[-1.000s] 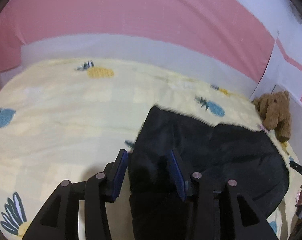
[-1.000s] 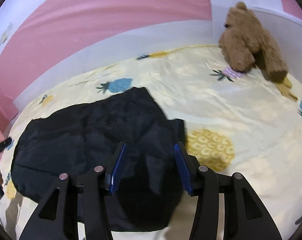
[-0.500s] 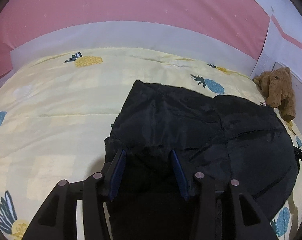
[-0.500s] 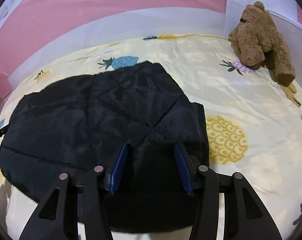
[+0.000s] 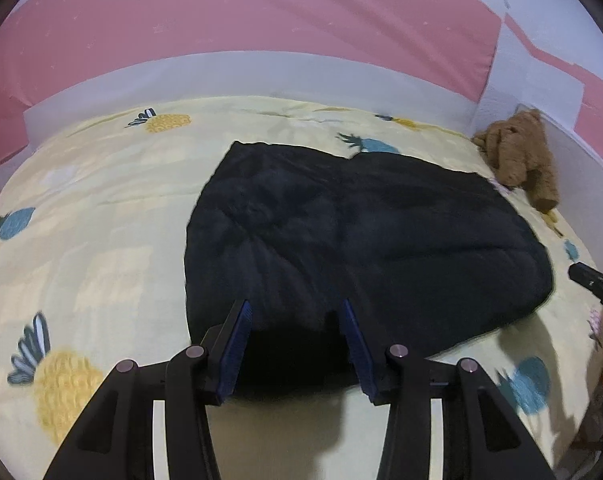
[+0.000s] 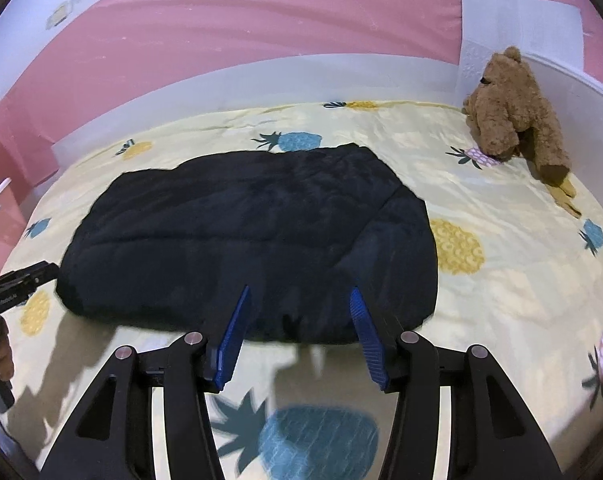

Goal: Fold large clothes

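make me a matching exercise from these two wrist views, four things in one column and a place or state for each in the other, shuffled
Things:
1. black garment
2. teddy bear
3. left gripper
4. bedsheet

Places or states:
A. yellow, printed with pineapples
B. slumped in the far corner of the bed by the white wall
C. spread flat in the middle of the bed
D. open, its blue pads over the garment's near edge

Pairs: 1-C, 2-B, 3-D, 4-A
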A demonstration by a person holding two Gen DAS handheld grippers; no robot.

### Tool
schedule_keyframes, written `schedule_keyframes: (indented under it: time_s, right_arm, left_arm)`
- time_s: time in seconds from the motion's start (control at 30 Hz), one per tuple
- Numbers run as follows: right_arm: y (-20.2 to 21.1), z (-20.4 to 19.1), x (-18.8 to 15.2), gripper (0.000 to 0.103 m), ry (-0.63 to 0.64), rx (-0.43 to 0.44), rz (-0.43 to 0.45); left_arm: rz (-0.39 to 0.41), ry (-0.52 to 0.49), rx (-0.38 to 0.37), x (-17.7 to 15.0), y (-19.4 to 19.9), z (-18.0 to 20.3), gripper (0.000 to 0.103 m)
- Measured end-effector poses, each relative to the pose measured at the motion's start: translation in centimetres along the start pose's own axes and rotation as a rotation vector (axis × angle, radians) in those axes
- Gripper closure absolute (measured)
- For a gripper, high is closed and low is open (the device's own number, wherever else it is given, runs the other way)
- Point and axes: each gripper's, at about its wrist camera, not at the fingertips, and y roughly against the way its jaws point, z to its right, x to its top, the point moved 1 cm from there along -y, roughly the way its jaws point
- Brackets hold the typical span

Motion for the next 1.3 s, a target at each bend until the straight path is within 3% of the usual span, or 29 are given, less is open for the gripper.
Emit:
schedule_keyframes:
  time_s: [0.27,0.67,1.3]
  right_arm:
    - [6.3,-4.6,-5.6,0.051,0.007,-0.052,0.024]
    - [10.7,-8.4,-10.5,0.05,0.035,-0.085,0.029]
    - [11.3,-9.3,-11.6,0.05,0.052,-0.08,0.03]
  left_arm:
    - [0.025,-0.021,-0.031,-5.1,6.5,2.9,0.047]
    - [0.013,-0.07,-0.02,-11.0,11.8,5.0,0.047]
    - [0.002,-0.088,-0.007,-12.6,12.7,6.1,0.047]
